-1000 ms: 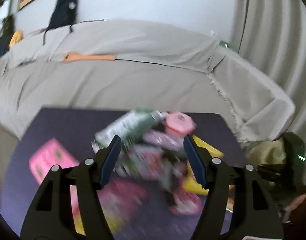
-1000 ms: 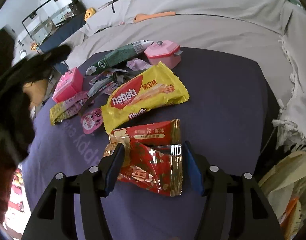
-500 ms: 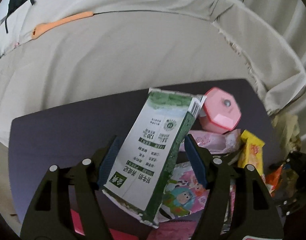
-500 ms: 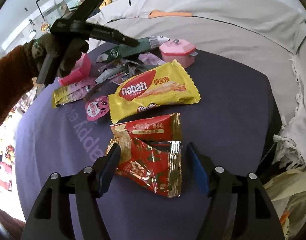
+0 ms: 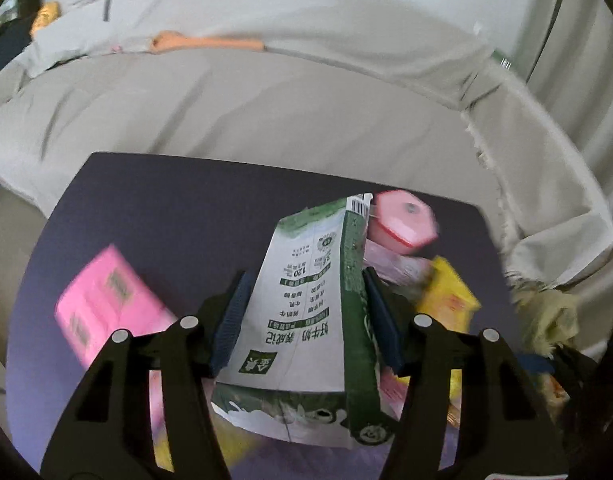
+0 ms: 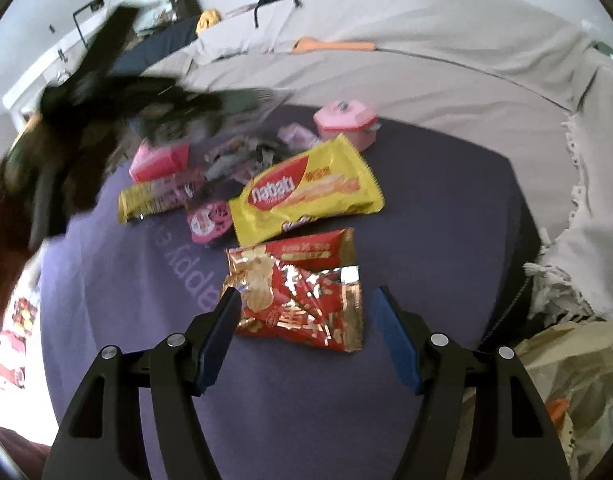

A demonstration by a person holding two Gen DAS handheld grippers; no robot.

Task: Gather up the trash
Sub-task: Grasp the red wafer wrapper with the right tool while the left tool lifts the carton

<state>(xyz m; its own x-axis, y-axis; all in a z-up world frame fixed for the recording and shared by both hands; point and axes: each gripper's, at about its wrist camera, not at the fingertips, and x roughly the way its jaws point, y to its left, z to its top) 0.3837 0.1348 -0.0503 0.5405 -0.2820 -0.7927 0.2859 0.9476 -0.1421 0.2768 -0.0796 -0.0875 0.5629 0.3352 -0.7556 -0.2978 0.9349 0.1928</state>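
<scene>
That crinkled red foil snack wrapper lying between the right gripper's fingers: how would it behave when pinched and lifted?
The red foil wrapper looks flat, creased and torn open, so it is probably empty and very light. Its crumpled foil suggests it would fold and flop rather than hold shape. The glossy surface may slip between the open right gripper fingers unless pinched firmly.

I'm clamping the left gripper (image 5: 306,316) on the carton (image 5: 306,320), raised off the tabletop (image 6: 426,208); I'm holding the right gripper (image 6: 306,336) spread wide, low.
</scene>
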